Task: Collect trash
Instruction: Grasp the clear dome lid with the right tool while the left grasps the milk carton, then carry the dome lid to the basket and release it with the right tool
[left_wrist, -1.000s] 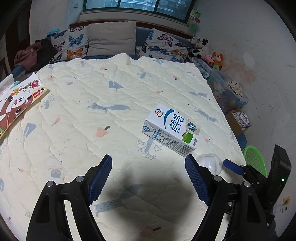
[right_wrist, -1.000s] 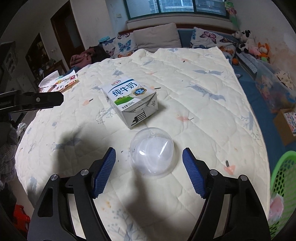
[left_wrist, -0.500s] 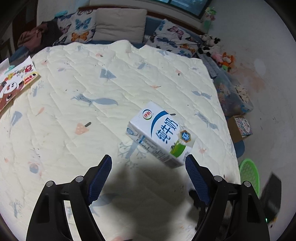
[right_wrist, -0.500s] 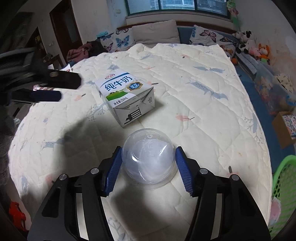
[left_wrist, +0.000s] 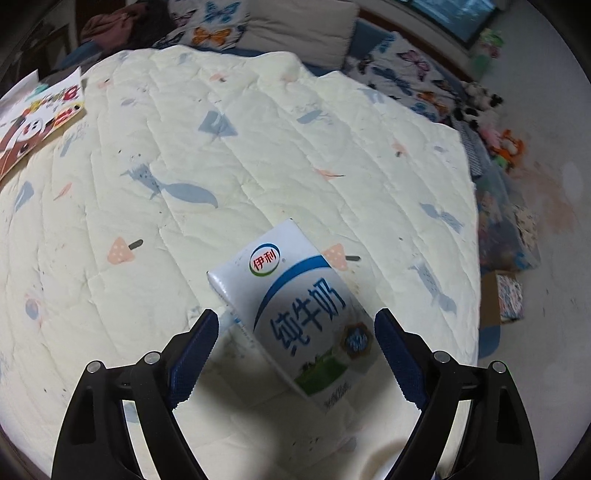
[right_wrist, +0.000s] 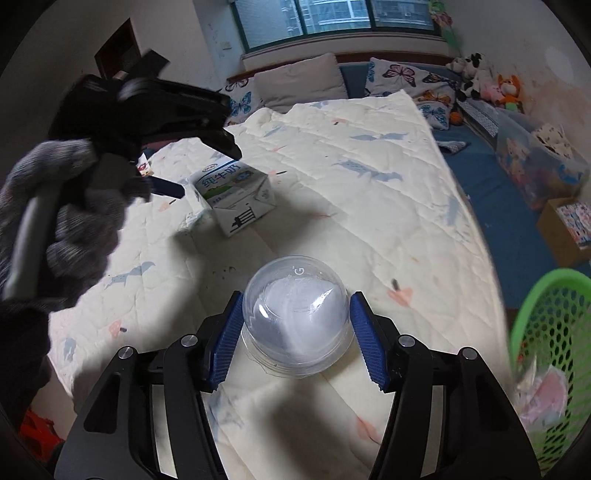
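The right gripper (right_wrist: 295, 328) grasps the clear dome lid (right_wrist: 295, 314) between both pads. The left gripper (left_wrist: 295, 339), fingers spread wide, straddles the milk carton (left_wrist: 299, 310) on the quilt (left_wrist: 258, 147) without contact.

A bed with a cream quilt (left_wrist: 258, 155) printed with small blue and pink shapes carries a milk carton (left_wrist: 306, 314) lying on its side and a clear dome lid (right_wrist: 295, 317). Butterfly pillows (right_wrist: 399, 77) line its far end, and a picture book (left_wrist: 33, 118) sits at its left edge.
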